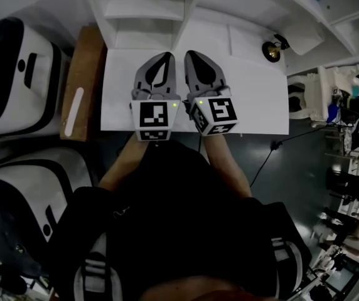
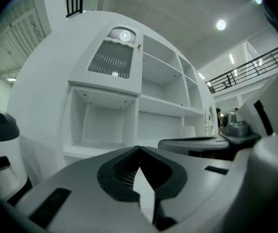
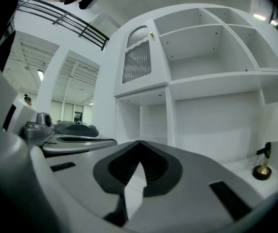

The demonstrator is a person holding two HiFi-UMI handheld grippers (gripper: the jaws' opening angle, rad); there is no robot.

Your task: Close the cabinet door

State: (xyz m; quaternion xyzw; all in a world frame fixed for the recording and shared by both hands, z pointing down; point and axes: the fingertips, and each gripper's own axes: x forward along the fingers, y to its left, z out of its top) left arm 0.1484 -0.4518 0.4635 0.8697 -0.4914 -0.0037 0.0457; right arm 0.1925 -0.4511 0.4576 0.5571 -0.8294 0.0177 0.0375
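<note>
Here, level before the white shelf unit (image 1: 255, 93): left gripper (image 1: 165, 56) and right gripper (image 1: 191, 55), side by side, jaws of the 2 pressed together, nothing between them. Black-and-white square codes on their marker cubes (image 1: 152, 119). Slatted cabinet door (image 2: 111, 58) high in the unit's left column, over an open compartment, seemingly flush with the unit's front, well above the grippers and apart from them. Small brass-coloured figurine (image 3: 262, 165) on the unit's low ledge, far right.
</note>
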